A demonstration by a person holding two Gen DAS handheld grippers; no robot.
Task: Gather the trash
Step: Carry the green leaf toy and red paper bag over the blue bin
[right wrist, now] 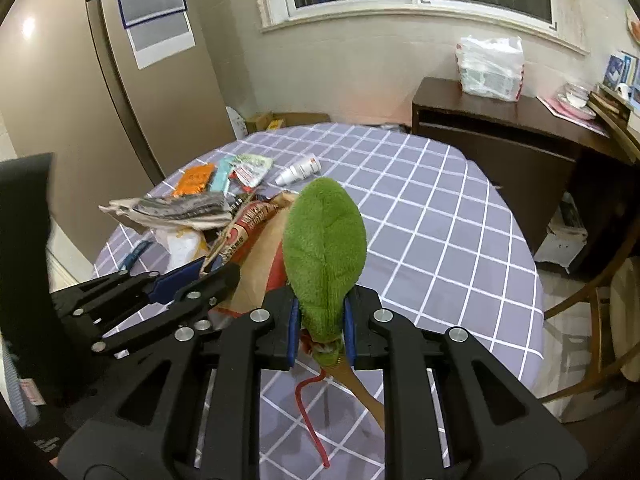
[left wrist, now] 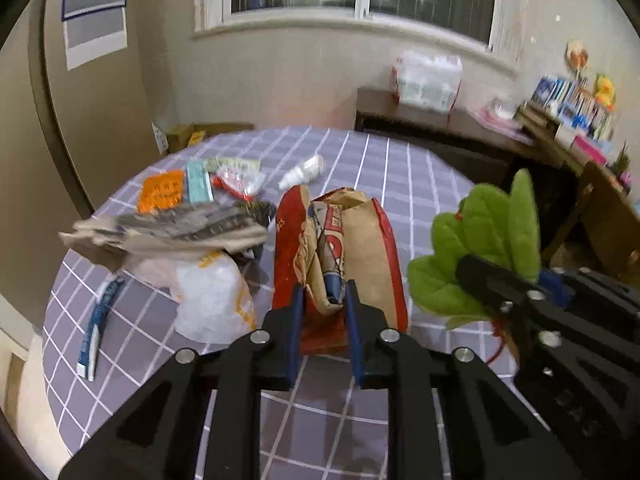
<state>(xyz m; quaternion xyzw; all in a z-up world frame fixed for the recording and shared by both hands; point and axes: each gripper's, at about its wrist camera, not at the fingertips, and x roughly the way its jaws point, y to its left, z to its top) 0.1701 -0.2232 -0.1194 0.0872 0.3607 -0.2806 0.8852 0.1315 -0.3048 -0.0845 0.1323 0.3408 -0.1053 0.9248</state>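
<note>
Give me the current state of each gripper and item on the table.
Left gripper: fingers shut on the paper bag, held upright.
Right gripper: fingers shut on the green leaf toy.
Newspaper: crumpled, atop the white plastic bag.
White bottle: lying down.
Blue toothbrush: lying flat.

We carry two matching grippers, the left gripper (left wrist: 324, 304) and the right gripper (right wrist: 320, 320), each built of matte black angular linkage arms with triangular cut-outs. Round silver screws (left wrist: 260, 336) cap the pivots at about ten and two o'clock of each frame's lower half, and slim blue pads (right wrist: 295, 330) line the inner faces of the black fingers.
</note>
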